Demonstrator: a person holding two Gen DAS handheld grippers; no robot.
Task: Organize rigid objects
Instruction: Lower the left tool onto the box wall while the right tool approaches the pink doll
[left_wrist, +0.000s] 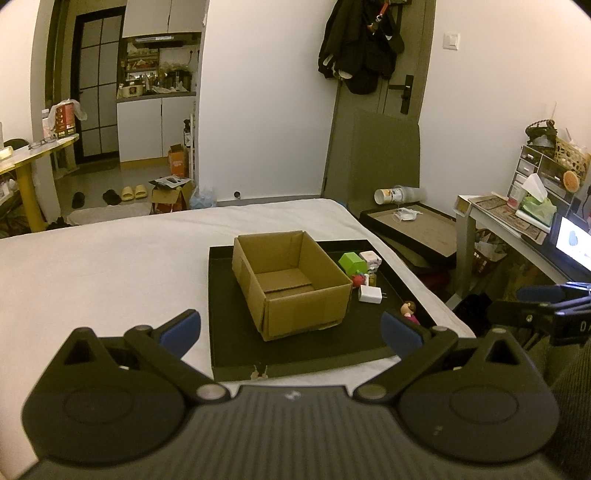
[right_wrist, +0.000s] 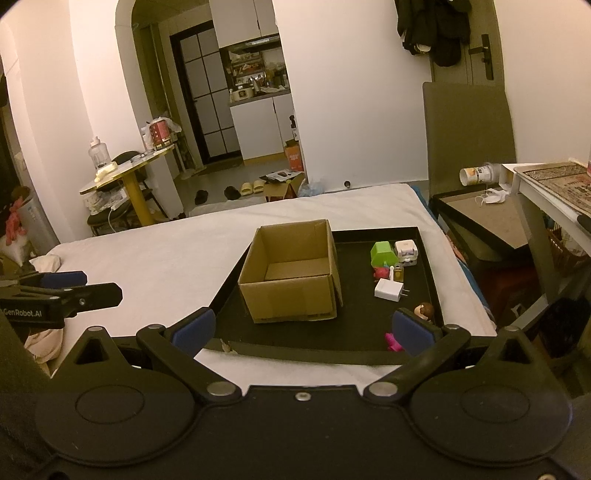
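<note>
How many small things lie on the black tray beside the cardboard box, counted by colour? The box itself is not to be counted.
White: 2, the charger plug and the white block
Green: 1, the green box
Red or pink: 1, the small red toy
Yellowish: 1, the small bottle
Brown-haired doll: 1
Total: 6

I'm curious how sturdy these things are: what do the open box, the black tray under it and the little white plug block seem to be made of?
The box looks like plain brown corrugated cardboard, matte, with visible fold seams and flaps. The tray seems a thin, matte black board or plastic; a torn, pale nick on its near rim suggests covered card. The white plug block appears to be smooth hard plastic with small metal prongs.
</note>
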